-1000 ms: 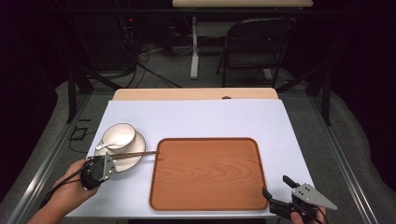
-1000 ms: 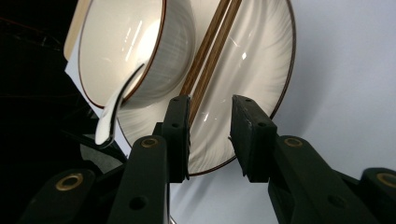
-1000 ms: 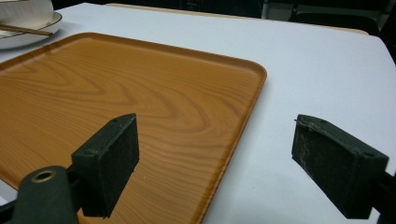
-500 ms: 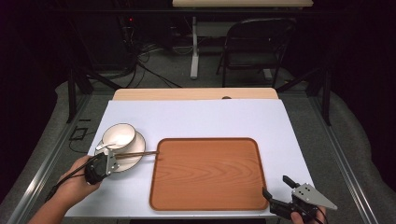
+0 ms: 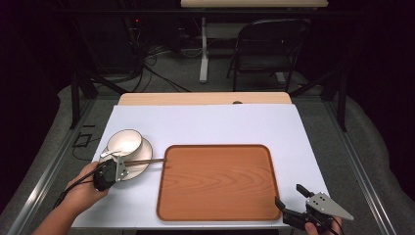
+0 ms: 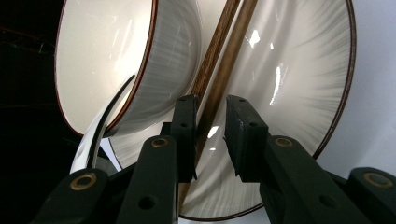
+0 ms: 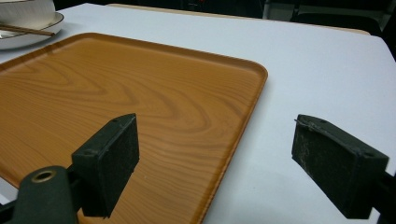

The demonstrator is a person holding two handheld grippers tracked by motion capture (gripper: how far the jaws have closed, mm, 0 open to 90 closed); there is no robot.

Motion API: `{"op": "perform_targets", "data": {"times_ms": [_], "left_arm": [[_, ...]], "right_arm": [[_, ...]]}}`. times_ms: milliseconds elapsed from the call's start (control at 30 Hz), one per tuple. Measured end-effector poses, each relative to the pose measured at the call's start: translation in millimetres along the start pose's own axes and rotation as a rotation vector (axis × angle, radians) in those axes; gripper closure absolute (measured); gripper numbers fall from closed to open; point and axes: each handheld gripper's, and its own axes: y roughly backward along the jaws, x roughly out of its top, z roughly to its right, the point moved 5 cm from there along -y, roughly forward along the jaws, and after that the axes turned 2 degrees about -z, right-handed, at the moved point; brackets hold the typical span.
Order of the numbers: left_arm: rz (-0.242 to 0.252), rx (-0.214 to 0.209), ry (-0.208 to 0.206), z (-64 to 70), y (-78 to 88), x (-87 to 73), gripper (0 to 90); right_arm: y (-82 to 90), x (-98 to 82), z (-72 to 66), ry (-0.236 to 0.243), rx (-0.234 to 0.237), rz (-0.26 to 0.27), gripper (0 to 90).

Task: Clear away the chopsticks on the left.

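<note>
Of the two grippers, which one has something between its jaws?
The left gripper: its jaws, which have just been closing, stand around the brown wooden chopsticks lying across the white brown-rimmed plate. The right gripper stands wide open beside the wooden tray.

Wooden tray [image 5: 218, 182] at desk centre, nothing on it. White mat [image 5: 205, 125] covers the desk [image 5: 195, 98]. Folding chair [image 5: 266, 51] at 12 o'clock, floor cables [image 5: 156, 73] at 11.
</note>
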Motion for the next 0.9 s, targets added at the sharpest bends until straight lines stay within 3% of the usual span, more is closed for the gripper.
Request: {"op": "perform_targets", "data": {"times_ms": [567, 767, 900], "left_arm": [[-0.034, -0.024, -0.070, 5.3, -2.5, 4.8, 80.7], [-0.043, -0.023, -0.108, 6.5, -1.8, 5.2, 82.5], [-0.060, -0.017, -0.156, 7.2, -0.5, 5.8, 83.6]], "right_arm": [[0.1, -0.1, 0.2, -0.001, 0.002, 0.000, 14.3], [0.0, -0.1, 0.5, -0.004, 0.002, -0.001, 14.3], [0.0, -0.1, 0.4, -0.007, 0.004, -0.002, 14.3]]}}
